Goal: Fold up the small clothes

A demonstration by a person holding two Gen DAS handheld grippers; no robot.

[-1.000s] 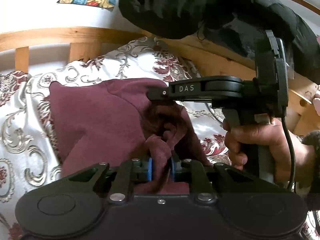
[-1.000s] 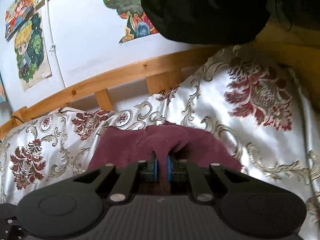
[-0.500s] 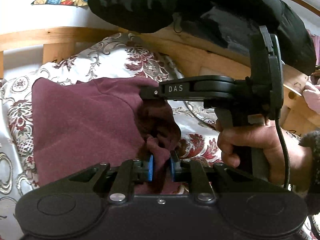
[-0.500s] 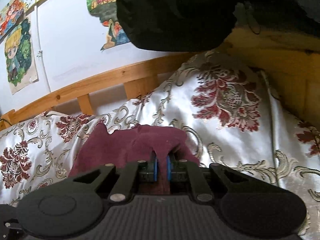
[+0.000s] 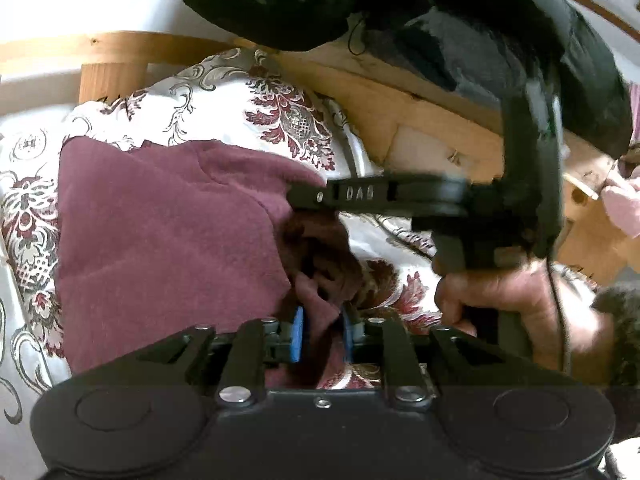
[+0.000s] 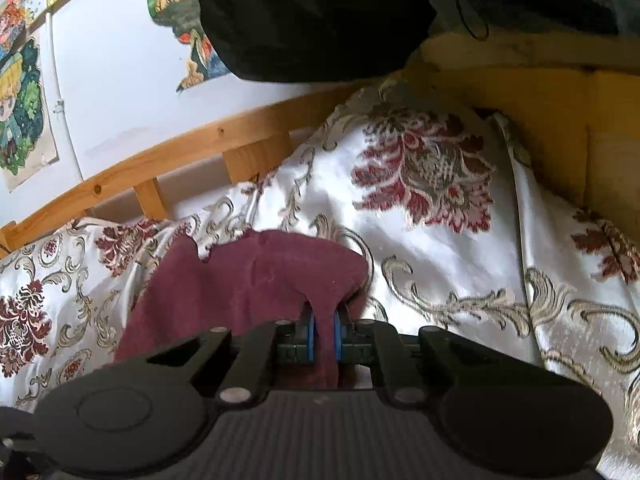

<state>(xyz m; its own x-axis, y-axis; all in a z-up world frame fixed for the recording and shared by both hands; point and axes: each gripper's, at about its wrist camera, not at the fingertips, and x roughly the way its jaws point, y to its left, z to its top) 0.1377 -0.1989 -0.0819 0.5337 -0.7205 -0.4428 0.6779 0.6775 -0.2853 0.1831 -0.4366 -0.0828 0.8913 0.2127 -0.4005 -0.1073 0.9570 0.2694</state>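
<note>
A small maroon garment [image 5: 168,232] lies on a floral satin bedspread [image 5: 224,112]. My left gripper [image 5: 322,332] has a bunched fold of its near right edge between the blue pads; the jaws stand slightly apart, cloth still filling the gap. My right gripper [image 6: 324,336] is shut on another edge of the maroon garment [image 6: 248,280]. In the left wrist view the right gripper [image 5: 308,200] reaches in from the right, hand on its handle, its tip at the garment's upper right edge.
A wooden bed rail [image 6: 160,160] runs behind the bedspread [image 6: 440,248], with a white wall and cartoon posters [image 6: 20,104] above. A black padded jacket [image 5: 400,20] hangs overhead. A wooden frame [image 5: 440,120] borders the bed on the right.
Both grippers have carried the garment's edge sideways over the bed. The left jaws have widened a little around the cloth. The right gripper stays clamped.
</note>
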